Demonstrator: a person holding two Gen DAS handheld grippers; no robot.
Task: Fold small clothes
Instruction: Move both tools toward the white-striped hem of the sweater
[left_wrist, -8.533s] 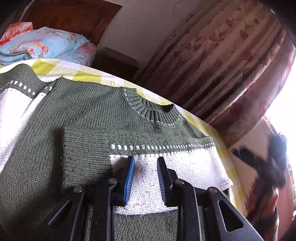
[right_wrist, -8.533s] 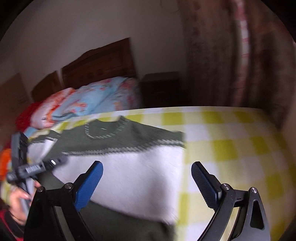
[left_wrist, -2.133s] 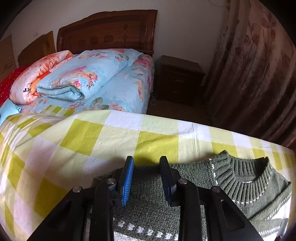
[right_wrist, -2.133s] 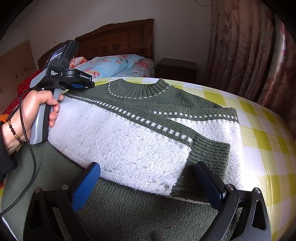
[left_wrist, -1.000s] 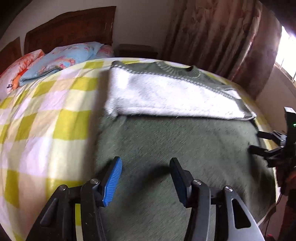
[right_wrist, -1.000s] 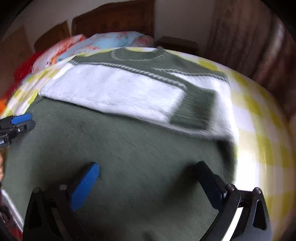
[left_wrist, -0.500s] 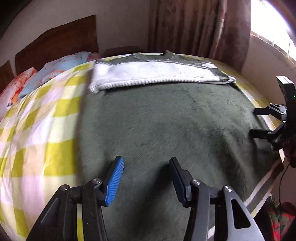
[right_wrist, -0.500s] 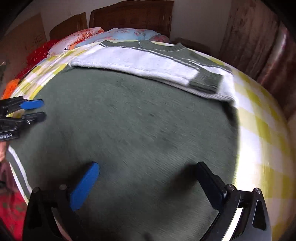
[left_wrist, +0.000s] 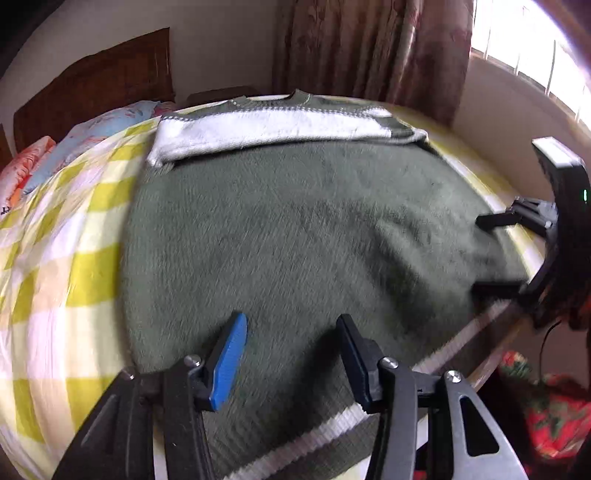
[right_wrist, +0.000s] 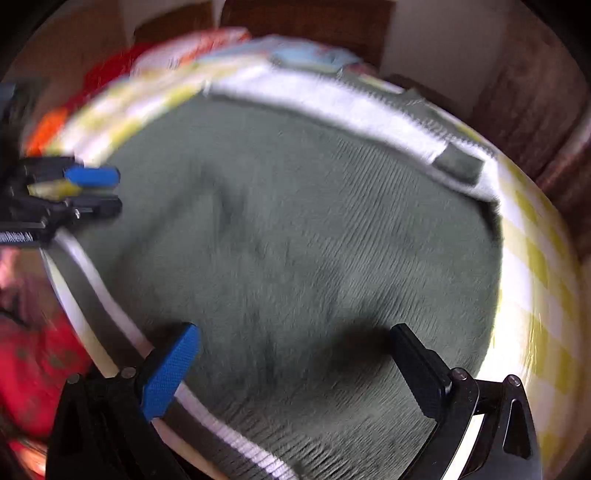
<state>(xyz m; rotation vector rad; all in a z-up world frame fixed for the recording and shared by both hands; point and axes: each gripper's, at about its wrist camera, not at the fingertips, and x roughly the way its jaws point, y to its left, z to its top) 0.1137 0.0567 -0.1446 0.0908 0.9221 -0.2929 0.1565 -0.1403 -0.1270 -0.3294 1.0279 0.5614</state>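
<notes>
A dark green knit sweater (left_wrist: 295, 229) lies flat on the yellow-checked bed (left_wrist: 62, 236), its white-banded sleeves (left_wrist: 266, 129) folded across the chest at the far end. The white-striped hem (left_wrist: 332, 417) runs along the bed's near edge. My left gripper (left_wrist: 291, 343) hovers open just above the sweater beside the hem, nothing between its pads. The right wrist view is blurred: my right gripper (right_wrist: 295, 354) stands wide open over the sweater (right_wrist: 295, 229) near the hem (right_wrist: 229, 435). Each gripper shows in the other's view, the right gripper (left_wrist: 495, 254) and the left gripper (right_wrist: 92, 190).
Folded floral quilts (left_wrist: 92, 133) and a wooden headboard (left_wrist: 96, 88) lie beyond the bed. Curtains (left_wrist: 369, 48) and a bright window (left_wrist: 535, 48) stand at the back right. Red patterned cloth (left_wrist: 550, 417) sits below the bed's near edge.
Both grippers have drawn back over the sweater toward its near edge and rolled a little. The striped hem now shows under them. Both stay open.
</notes>
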